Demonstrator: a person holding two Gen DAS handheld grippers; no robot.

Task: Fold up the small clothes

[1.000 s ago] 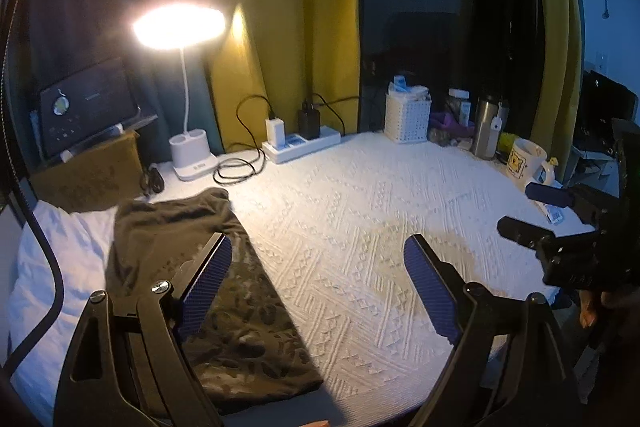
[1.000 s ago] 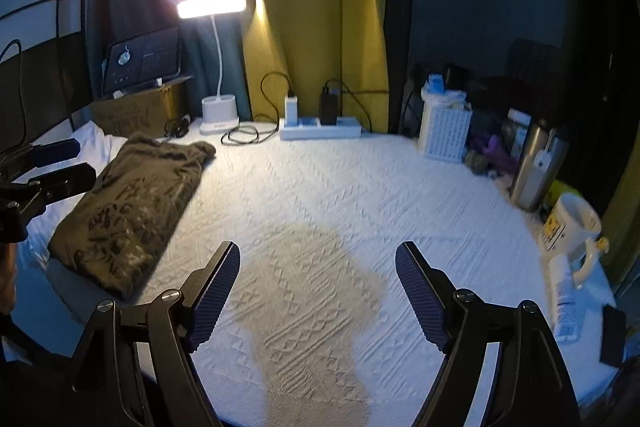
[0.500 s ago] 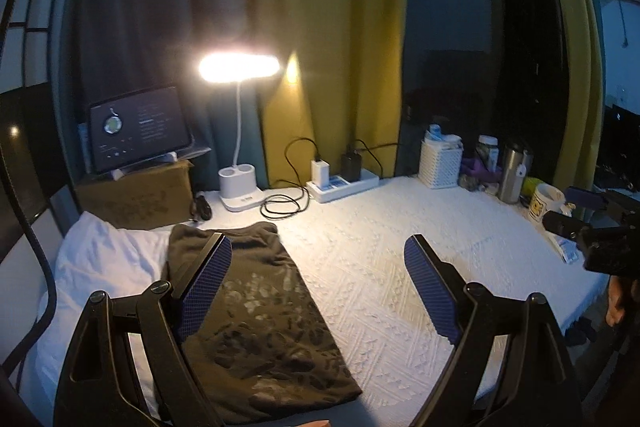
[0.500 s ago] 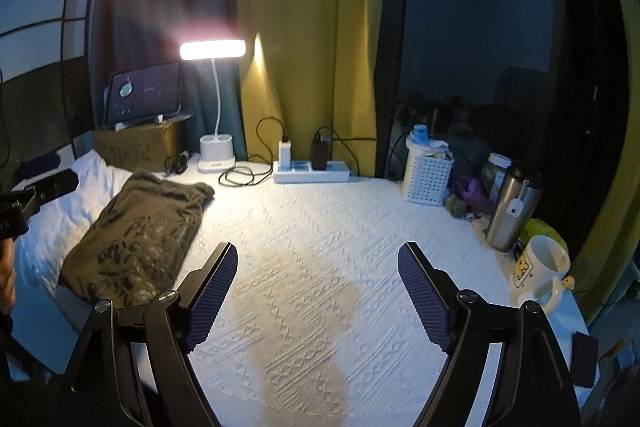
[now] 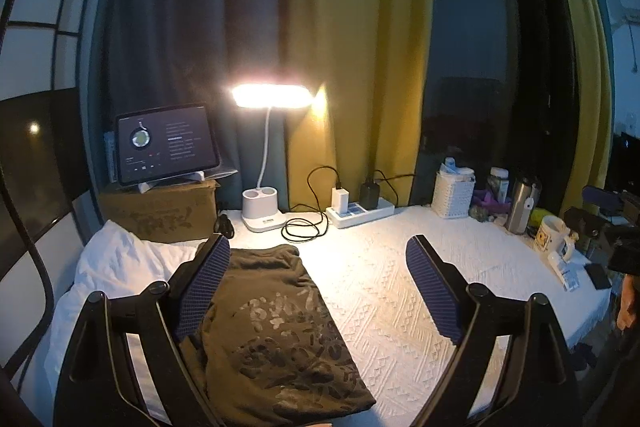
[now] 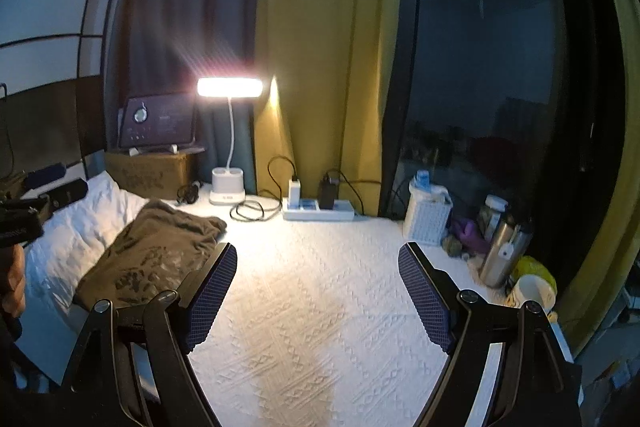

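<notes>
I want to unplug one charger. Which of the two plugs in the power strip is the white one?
The left plug in the power strip, nearer the lamp. The black plug sits to its right.

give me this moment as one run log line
left gripper: jaws open, empty | right gripper: jaws open, empty | olive garment: folded, on white bedspread | contact: none

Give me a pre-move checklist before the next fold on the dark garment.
1. Left gripper open, nothing between the jaws: ok.
2. Right gripper open, nothing held: ok.
3. Garment lies flat on the bed, partly over the pillow: ok.
4. Garment apart from the cable and lamp: ok.
5. Bed beside the garment bare for the fold: ok.
6. Folds already done: cannot tell.
</notes>
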